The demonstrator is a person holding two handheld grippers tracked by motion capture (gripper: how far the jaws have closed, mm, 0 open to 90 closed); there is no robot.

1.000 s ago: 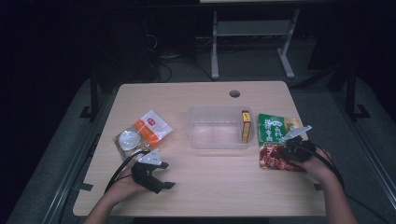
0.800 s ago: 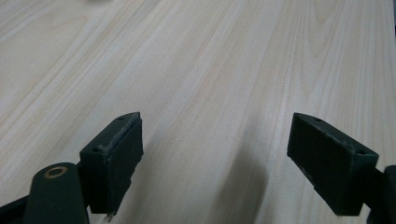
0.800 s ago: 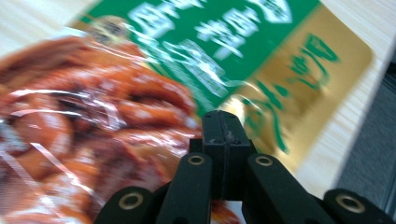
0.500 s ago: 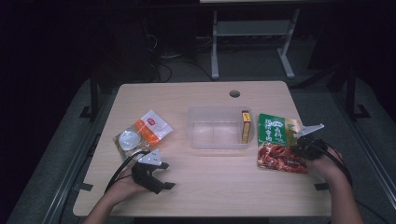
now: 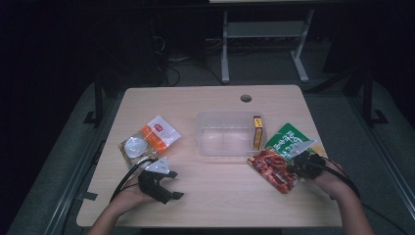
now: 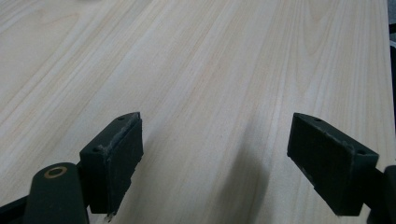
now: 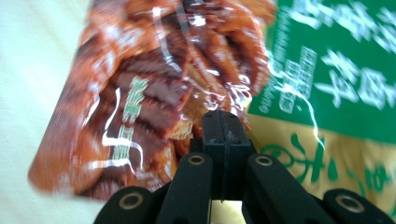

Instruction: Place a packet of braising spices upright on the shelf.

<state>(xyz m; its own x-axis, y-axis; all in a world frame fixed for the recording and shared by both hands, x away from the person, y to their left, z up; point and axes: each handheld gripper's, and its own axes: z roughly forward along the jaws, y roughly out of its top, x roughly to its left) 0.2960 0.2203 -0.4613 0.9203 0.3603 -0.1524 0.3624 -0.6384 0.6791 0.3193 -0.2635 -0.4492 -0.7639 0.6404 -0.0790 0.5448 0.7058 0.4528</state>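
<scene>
Pinching the red snack packet [image 5: 272, 169], the right gripper [image 5: 298, 166] sits at the right near side of the surface [image 5: 215, 98], beside the clear tub [image 5: 230, 133]; lifting it into the tub looks next. Left gripper [image 5: 169, 188] rests near left. Its view shows fingers [image 6: 114, 158] spread wide, empty. Right gripper view: fingers [image 7: 223, 135] closed on the packet's [image 7: 140, 93] edge.
</scene>
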